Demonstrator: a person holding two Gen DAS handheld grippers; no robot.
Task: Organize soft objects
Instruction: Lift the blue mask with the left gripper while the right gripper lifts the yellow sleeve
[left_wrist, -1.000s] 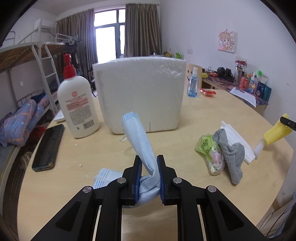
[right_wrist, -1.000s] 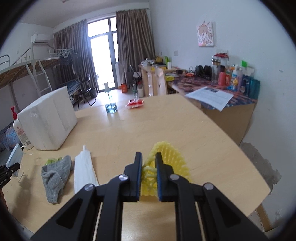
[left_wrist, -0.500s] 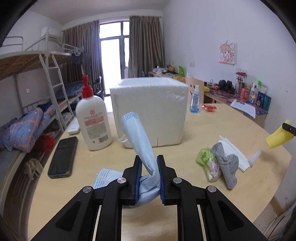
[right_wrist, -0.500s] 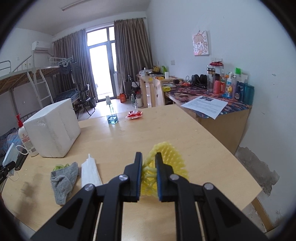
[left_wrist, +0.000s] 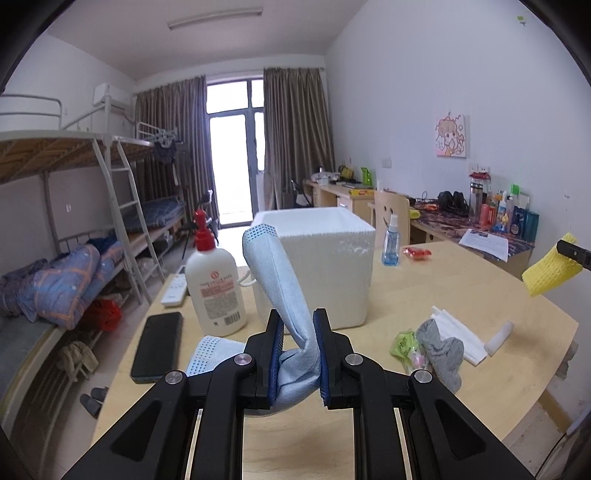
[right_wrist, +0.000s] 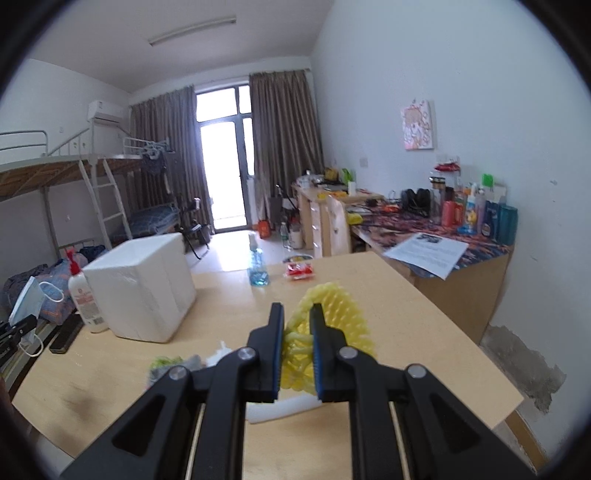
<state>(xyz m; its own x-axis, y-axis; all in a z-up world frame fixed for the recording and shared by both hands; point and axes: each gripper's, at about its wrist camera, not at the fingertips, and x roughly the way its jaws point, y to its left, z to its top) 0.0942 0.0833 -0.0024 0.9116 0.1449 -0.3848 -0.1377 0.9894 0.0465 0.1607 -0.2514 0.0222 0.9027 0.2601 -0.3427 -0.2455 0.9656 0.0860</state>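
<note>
L gripper (left_wrist: 298, 354) clamps blue mask (left_wrist: 280, 280); R gripper (right_wrist: 297, 354) clamps yellow foam net (right_wrist: 332, 314).

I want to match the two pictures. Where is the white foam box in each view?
Left wrist view: the white foam box stands in the middle of the picture, just behind the blue face mask held in the left tool.
Right wrist view: the box is at the left, on the table.
Shared landmark: the blue spray bottle stands to the box's right in both.

Blue face mask (left_wrist: 280, 291) and yellow foam net (right_wrist: 328, 314) held aloft.
</note>
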